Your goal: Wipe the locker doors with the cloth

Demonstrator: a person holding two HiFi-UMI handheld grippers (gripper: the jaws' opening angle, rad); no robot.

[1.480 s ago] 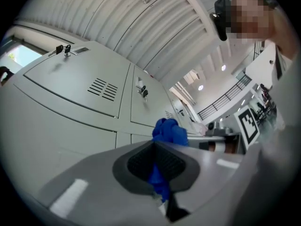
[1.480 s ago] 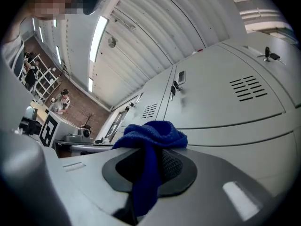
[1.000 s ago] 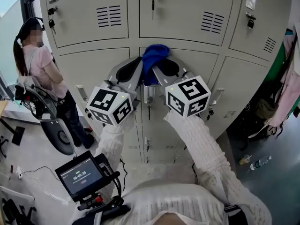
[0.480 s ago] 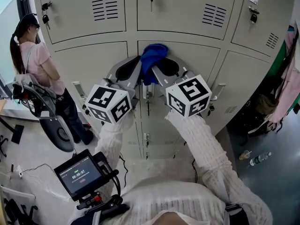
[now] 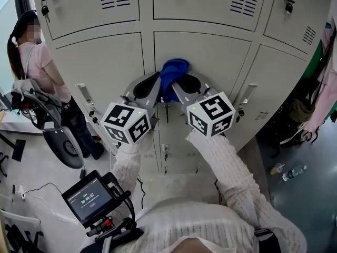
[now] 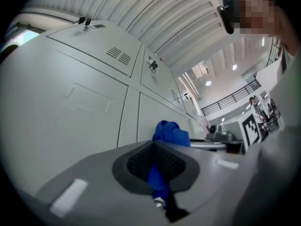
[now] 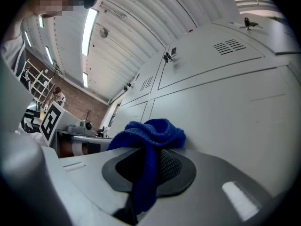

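**blue cloth pinched by both grippers at a grey locker door**

a bank of pale grey metal lockers [image 5: 100,62] fills the far side of the head view. its doors carry louvred vents [image 5: 243,3], and keys [image 5: 288,7] hang in some locks. the floor [image 5: 310,210] on the right is dark, with a plastic bottle [image 5: 293,173] lying on it, and clothing [image 5: 324,94] hangs at the right edge. on the left a person [image 5: 39,73] in a pink top stands side-on by the lockers. a small screen [image 5: 89,196] on a mount sits near left.

the blue cloth [image 5: 172,73] is at the centre-column locker door [image 5: 210,51], low on it and just right of the vertical seam. it is bunched into a lump at its far end. as far as the right gripper view shows, that lump lies against the door face. its long axis runs far to near, from the lump back along the jaws, and a narrower tail trails towards the wearer.

the left gripper [image 5: 157,79] and right gripper [image 5: 180,79] meet at the cloth from either side, with white knit sleeves [image 5: 221,162] behind them. in the left gripper view the jaws of the left gripper [image 6: 157,166] are closed on a strip of the cloth [image 6: 170,132]. in the right gripper view the right gripper [image 7: 146,168] likewise clamps the cloth [image 7: 150,131], which drapes over its dark pad.
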